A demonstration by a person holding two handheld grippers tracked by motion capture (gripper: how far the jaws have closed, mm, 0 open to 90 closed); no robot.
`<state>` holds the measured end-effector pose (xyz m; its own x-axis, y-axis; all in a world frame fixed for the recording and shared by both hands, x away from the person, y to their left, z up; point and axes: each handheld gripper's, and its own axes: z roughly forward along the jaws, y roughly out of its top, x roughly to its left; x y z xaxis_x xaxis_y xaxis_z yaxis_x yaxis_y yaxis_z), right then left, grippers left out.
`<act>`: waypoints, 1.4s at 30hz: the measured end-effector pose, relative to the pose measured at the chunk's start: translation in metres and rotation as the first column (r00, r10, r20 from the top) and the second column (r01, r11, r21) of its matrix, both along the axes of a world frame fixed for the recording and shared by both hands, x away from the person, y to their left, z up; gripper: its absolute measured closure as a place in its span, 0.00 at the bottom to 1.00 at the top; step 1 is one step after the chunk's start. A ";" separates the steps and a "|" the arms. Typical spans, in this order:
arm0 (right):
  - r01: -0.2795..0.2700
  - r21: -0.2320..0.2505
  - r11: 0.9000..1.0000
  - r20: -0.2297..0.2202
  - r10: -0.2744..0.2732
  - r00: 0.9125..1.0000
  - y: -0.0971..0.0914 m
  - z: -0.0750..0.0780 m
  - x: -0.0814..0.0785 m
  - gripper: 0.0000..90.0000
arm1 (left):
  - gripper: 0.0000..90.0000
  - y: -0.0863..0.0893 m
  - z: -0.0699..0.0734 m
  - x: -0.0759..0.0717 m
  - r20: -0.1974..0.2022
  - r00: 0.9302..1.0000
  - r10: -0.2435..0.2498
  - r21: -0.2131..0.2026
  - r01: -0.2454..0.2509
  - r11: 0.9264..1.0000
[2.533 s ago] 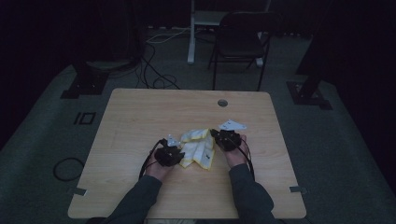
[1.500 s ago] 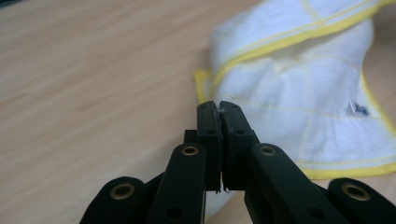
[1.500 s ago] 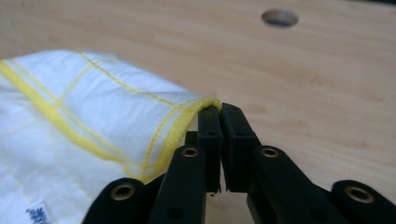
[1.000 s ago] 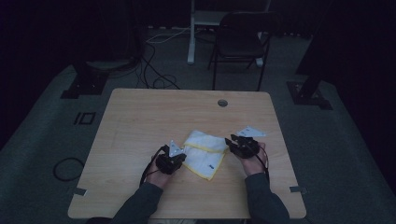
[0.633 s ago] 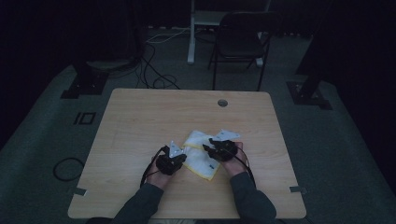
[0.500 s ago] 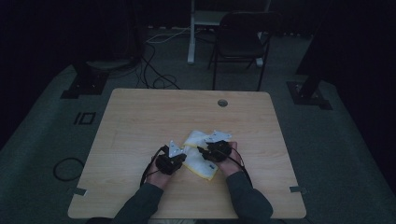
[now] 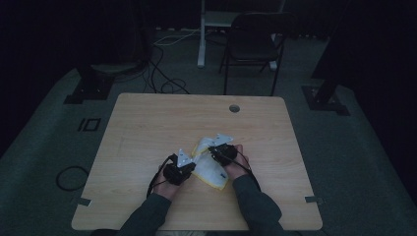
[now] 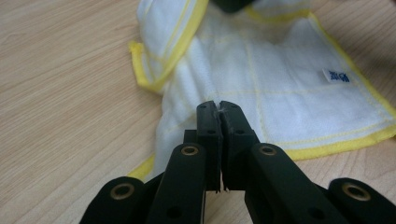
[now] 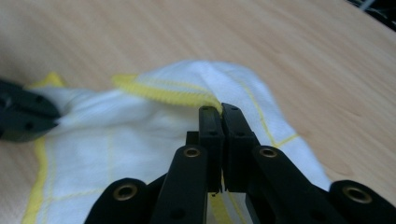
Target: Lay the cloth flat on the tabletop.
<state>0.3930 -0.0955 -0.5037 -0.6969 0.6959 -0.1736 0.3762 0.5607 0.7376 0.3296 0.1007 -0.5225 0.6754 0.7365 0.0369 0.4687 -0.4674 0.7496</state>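
While both claws pinch the cloth [image 7: 209, 169] near the counter's [image 7: 147, 123] near edge, left claw [image 8: 218, 108] mid-fabric, right claw [image 9: 219, 111] just closed on its yellow hem, expect limp, light slack; grip hems.

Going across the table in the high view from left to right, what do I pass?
bare table → left gripper → white cloth with yellow edging → right gripper → person's right hand → bare table again.
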 end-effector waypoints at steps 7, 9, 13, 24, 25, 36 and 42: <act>0.088 0.043 0.995 0.010 -0.088 0.996 -0.024 0.016 0.011 0.99 | 0.98 -0.001 0.000 -0.004 0.019 1.000 -0.011 0.028 0.011 1.000; 0.102 0.045 0.994 0.017 -0.103 0.995 -0.031 0.021 0.014 0.99 | 0.98 0.000 0.001 -0.005 0.021 1.000 -0.014 0.031 0.013 0.999; 0.147 0.042 0.988 0.022 -0.148 0.989 -0.047 0.030 0.020 0.99 | 0.98 0.004 0.002 -0.006 0.023 1.000 -0.014 0.036 0.014 0.999; 0.300 0.084 0.950 -0.011 -0.301 0.954 -0.096 0.044 0.034 0.99 | 0.99 0.014 0.002 -0.007 0.020 1.000 -0.002 0.044 0.001 0.999; 0.305 0.091 0.948 -0.021 -0.305 0.952 -0.100 0.046 0.035 0.99 | 0.99 0.015 0.003 -0.007 0.018 1.000 -0.001 0.035 0.001 0.999; 0.358 0.053 0.932 -0.059 -0.355 0.933 -0.106 0.039 0.036 0.79 | 0.98 -0.009 0.000 -0.019 -0.018 0.995 -0.097 0.024 0.098 0.995; 0.236 0.016 0.972 -0.003 -0.236 0.972 -0.086 0.044 0.017 0.65 | 0.97 -0.031 -0.010 -0.024 -0.025 0.990 -0.142 0.031 0.143 0.989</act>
